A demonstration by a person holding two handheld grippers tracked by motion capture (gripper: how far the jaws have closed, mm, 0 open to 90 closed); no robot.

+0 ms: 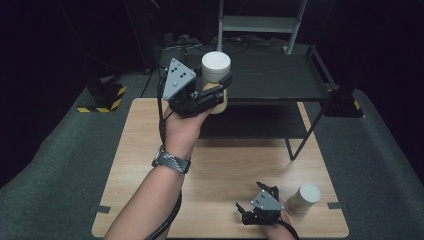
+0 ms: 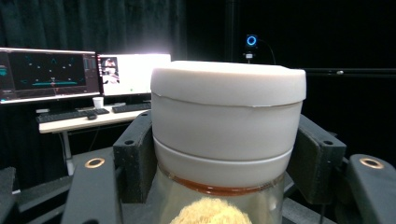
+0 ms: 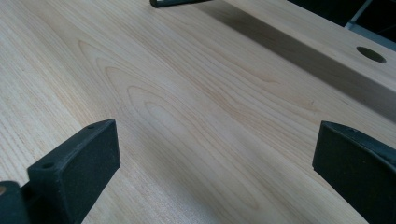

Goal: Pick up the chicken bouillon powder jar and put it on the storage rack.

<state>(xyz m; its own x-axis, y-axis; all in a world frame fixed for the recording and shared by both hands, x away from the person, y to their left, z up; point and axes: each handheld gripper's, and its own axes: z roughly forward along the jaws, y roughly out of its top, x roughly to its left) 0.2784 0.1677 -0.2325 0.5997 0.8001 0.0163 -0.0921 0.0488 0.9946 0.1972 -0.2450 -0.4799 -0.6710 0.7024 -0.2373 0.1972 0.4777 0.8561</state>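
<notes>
Dark room, wooden table, black rack

There are two jars with white lids: one jar is up in the air, and the second jar stands on the table. There are two claws, the left claw and the right claw. One table is here, and one black shelf rack stands at its far side. In the left gripper view, two monitors are lit, with one white cup below them.
</notes>
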